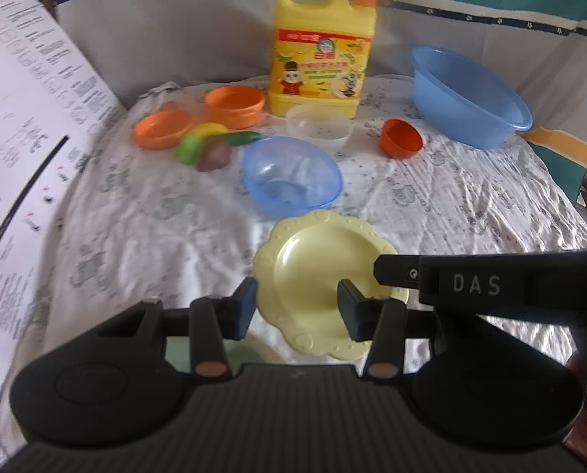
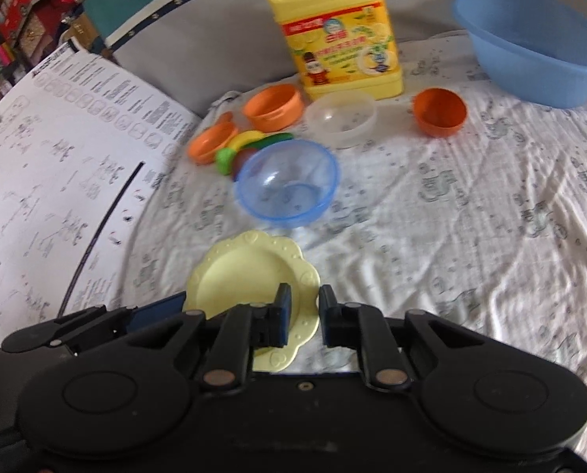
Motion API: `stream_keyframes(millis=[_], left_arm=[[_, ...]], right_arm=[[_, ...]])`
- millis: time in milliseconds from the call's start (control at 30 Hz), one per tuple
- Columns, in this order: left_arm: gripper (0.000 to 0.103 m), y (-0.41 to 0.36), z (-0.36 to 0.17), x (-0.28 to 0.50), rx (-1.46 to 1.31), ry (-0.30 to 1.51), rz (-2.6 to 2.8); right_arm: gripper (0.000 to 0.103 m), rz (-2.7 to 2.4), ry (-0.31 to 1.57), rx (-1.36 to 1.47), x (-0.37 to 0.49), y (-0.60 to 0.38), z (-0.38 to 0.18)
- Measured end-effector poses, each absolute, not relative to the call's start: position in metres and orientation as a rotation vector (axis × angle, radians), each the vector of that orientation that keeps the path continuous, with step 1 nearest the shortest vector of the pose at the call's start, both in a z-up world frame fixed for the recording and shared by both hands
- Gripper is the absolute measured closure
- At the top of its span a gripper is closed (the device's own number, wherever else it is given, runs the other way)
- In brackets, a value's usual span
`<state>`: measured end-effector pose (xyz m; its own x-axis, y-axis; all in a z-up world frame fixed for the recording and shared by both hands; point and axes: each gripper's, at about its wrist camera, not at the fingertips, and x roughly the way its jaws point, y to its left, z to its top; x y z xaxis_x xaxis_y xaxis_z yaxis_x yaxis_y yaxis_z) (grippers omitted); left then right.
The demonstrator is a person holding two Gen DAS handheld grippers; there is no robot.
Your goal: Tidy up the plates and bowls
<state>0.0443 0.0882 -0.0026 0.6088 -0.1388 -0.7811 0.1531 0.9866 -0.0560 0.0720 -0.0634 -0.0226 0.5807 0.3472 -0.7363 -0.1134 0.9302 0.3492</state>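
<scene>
White cloth printed with small grey figures (image 1: 431, 205) covers the surface we work over, rumpled into folds. Our left gripper (image 1: 296, 307) has its jaws partly apart with nothing pressed between the pads; under them lies the pale yellow plastic plate with a scalloped, embossed rim (image 1: 313, 264). Our right gripper (image 2: 305, 315) shows only a narrow gap between its pads, and we cannot tell whether it pinches the plate's edge (image 2: 250, 272), which passes behind its left pad. In the left view the right gripper's black arm crosses the plate's right side. Just beyond the plate sits a translucent blue plastic bowl (image 1: 291, 175), then a clear plastic bowl (image 1: 319, 126), a dark orange cup tipped on its side (image 1: 401, 138), two orange dishes (image 1: 234, 104) and toy vegetables (image 1: 210, 144), blurred. Farther back stand a yellow detergent jug (image 1: 321, 47) and a large blue basin (image 1: 470, 94). A printed white sheet (image 1: 25, 118) rises at left, cut off.
</scene>
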Motion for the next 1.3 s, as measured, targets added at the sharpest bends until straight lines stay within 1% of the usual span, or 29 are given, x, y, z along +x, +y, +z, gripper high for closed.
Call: stream_keyframes(millis=[200, 500, 833, 1300], left_arm=[[0.059, 0.128, 0.004, 0.017, -0.012, 0.906, -0.134], [0.059, 0.170, -0.007, -0.017, -0.049, 0.948, -0.090], [0.059, 0.187, -0.030, -0.024, -0.081, 1.005, -0.077], [0.059, 0.192, -0.043, -0.018, -0.096, 1.038, -0.079]], right_arm=[[0.088, 0.344, 0.947, 0.272, 0.057, -0.033, -0.020], [0.088, 0.419, 1.020, 0.221, 0.036, 0.008, -0.033], [0.088, 0.431, 1.084, 0.175, 0.031, 0.028, -0.051], [0.087, 0.427, 1.123, 0.169, 0.043, 0.037, -0.067]])
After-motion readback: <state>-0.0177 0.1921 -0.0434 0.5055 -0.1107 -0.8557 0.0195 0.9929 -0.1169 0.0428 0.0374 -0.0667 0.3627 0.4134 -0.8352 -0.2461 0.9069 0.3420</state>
